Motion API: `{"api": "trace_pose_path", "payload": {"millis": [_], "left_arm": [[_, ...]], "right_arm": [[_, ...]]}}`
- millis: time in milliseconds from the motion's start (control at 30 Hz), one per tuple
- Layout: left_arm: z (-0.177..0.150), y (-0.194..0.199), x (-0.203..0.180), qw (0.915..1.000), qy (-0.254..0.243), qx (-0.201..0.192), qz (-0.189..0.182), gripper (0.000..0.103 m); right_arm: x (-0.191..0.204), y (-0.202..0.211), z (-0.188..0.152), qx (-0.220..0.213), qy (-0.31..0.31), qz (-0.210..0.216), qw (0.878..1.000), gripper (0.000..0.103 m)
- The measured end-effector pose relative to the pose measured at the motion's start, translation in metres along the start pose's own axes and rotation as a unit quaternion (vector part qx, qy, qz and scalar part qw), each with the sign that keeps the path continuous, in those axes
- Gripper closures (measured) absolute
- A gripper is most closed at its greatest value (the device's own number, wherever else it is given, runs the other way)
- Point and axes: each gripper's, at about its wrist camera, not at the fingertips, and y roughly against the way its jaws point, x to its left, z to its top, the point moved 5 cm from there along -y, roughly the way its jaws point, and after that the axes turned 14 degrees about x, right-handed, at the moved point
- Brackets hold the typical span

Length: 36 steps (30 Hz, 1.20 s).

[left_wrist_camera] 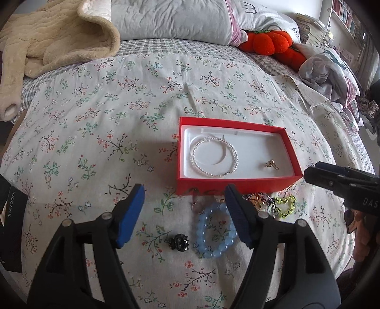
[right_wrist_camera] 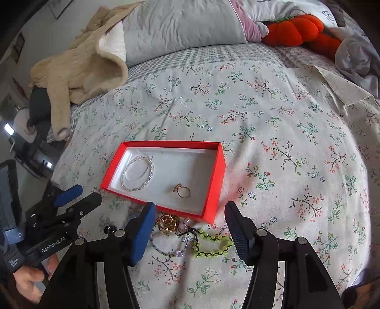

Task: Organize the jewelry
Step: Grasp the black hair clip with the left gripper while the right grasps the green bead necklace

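A red box (left_wrist_camera: 237, 186) (right_wrist_camera: 213, 185) with a white lining lies open on the floral bedspread. In it lie a silver bead bracelet (left_wrist_camera: 214, 156) (right_wrist_camera: 137, 175) and a gold ring (left_wrist_camera: 271, 164) (right_wrist_camera: 181, 190). In front of the box lie a blue bead bracelet (left_wrist_camera: 215, 234), a small black clip (left_wrist_camera: 178, 242), a neon yellow bracelet (left_wrist_camera: 285, 205) (right_wrist_camera: 212, 246), a gold piece (right_wrist_camera: 167, 222) and a thin beaded strand (right_wrist_camera: 166, 249). My left gripper (left_wrist_camera: 185, 214) is open above the blue bracelet and clip. My right gripper (right_wrist_camera: 190, 230) is open above the yellow bracelet and gold piece.
A beige plush garment (left_wrist_camera: 54, 40) (right_wrist_camera: 80, 69) and a grey pillow (left_wrist_camera: 171, 19) (right_wrist_camera: 180, 26) lie at the bed's far end. An orange plush toy (left_wrist_camera: 273, 42) (right_wrist_camera: 294, 29) and crumpled clothes (left_wrist_camera: 332, 73) lie far right. A black card (left_wrist_camera: 11, 228) sits at the left.
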Motion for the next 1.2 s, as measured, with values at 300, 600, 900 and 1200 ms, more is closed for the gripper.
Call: {"api": "trace_pose_path", "payload": {"millis": [300, 600, 900, 1200], "left_arm": [[-0.031, -0.016, 0.016, 0.9991, -0.008, 0.033, 0.026, 0.023], [-0.063, -0.039, 0.023, 0.9954, -0.025, 0.077, 0.051, 0.023], [-0.072, -0.053, 0.020, 0.9956, -0.043, 0.081, 0.019, 0.025], [-0.063, -0.052, 0.007, 0.9962, -0.060, 0.062, -0.005, 0.060]], "right_arm": [[-0.035, -0.011, -0.028, 0.031, -0.035, -0.018, 0.999, 0.031], [-0.056, -0.028, -0.052, 0.077, -0.054, -0.050, 0.994, 0.031], [-0.059, -0.037, -0.058, 0.097, -0.054, -0.062, 0.992, 0.031], [-0.056, -0.043, -0.053, 0.105, -0.055, -0.058, 0.991, 0.031]]}}
